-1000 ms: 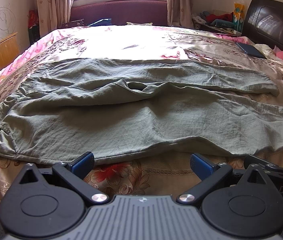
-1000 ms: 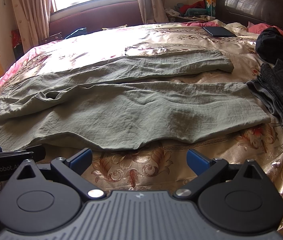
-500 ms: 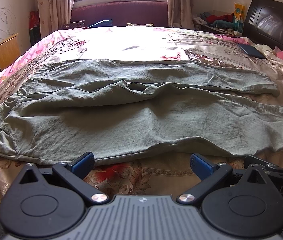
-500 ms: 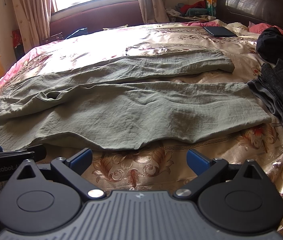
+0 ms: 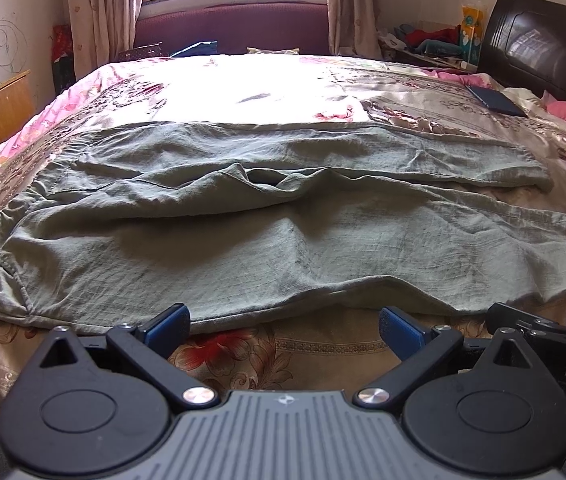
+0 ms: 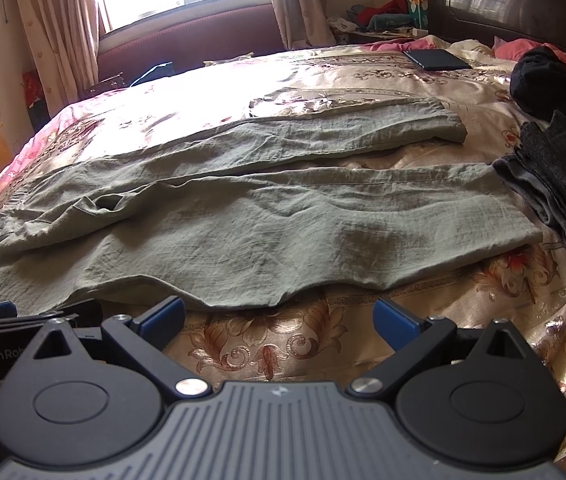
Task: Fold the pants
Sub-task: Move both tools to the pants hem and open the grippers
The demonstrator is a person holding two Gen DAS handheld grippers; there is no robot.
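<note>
Crumpled grey-green linen pants (image 5: 267, 232) are lying spread across the floral satin bed (image 5: 323, 344). I am holding the left gripper (image 5: 283, 324) and right gripper (image 6: 279, 318), jaws wide, near the hem. I judge the fabric light and limp, best pinched along the near edge.

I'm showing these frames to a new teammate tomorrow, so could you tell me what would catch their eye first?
First, the grey-green pants spread flat across the floral bedspread, waistband at the left, legs running right. Next, the open left claw and open right claw, both poised just short of the near hem and holding nothing. Dark clothes lie piled by the leg ends at the right.
</note>
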